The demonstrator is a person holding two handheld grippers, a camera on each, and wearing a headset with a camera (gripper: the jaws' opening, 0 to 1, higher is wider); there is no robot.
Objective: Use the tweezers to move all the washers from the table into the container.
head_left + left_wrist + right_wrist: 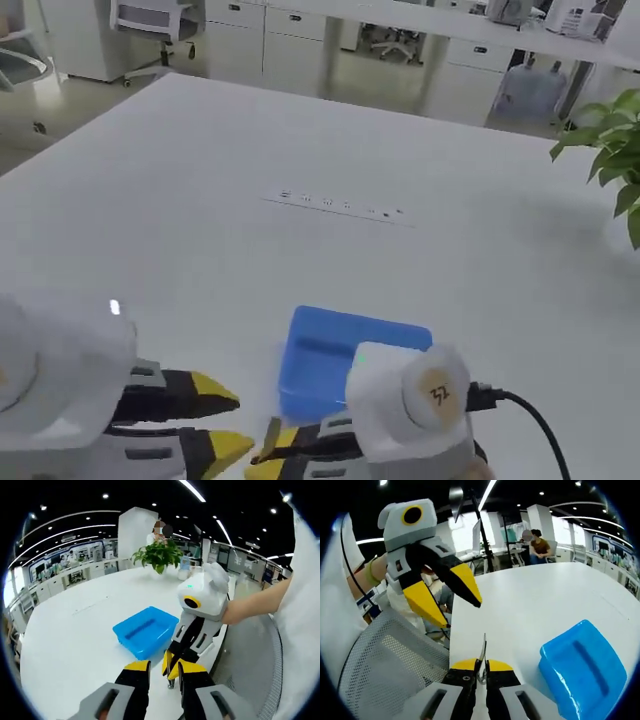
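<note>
The right gripper (482, 666) is clamped on thin metal tweezers (483, 649), pointing forward, near the blue container (582, 667) on the white surface (530, 595); the left gripper (460, 612) gapes wide, empty. The tweezers look light, springy and slick, so hold them mid-length.

Tiny items (335, 206), perhaps washers, too blurred to tell.
</note>
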